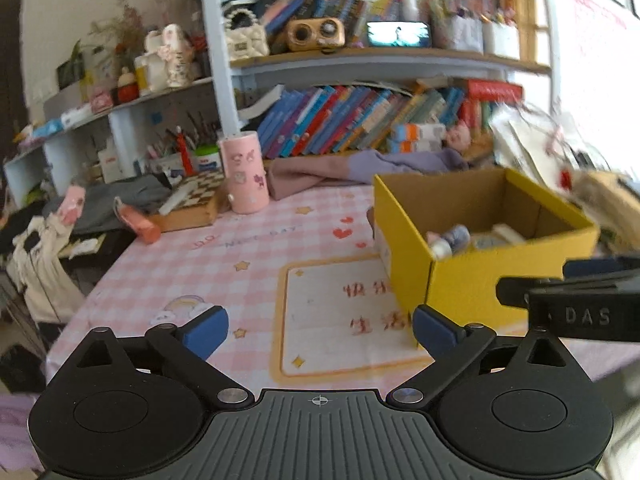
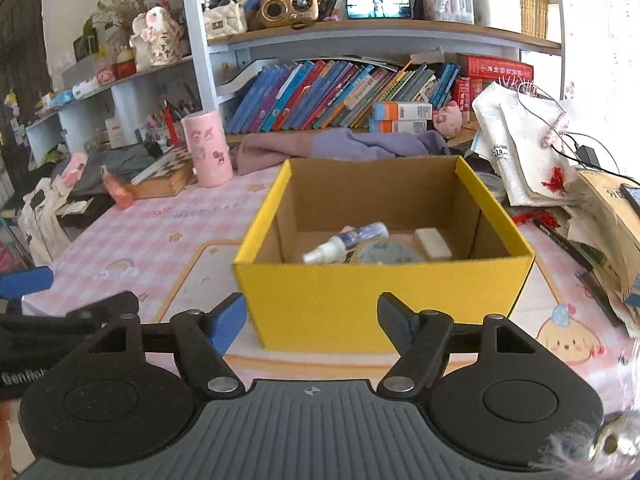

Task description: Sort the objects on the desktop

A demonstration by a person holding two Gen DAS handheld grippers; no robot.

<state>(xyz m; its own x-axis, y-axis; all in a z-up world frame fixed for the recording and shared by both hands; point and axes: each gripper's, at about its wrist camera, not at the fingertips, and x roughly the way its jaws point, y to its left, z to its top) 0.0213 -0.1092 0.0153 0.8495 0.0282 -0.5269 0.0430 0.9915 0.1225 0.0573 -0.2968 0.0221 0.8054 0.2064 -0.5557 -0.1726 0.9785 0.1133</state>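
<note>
Box (image 2: 384, 292) just beyond right tool (image 2: 312, 322)

Spray bottle (image 2: 346, 242) in box (image 2: 384, 300)

Yellow box (image 2: 384, 300) beyond empty tool (image 2: 312, 322)

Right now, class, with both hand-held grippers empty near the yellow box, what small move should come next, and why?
Probably swing the left hand-held gripper toward the peach bottle lying by the chessboard. Both grippers are open and empty, the yellow box already holds a spray bottle, and that bottle remains loose on the tablecloth.
</note>
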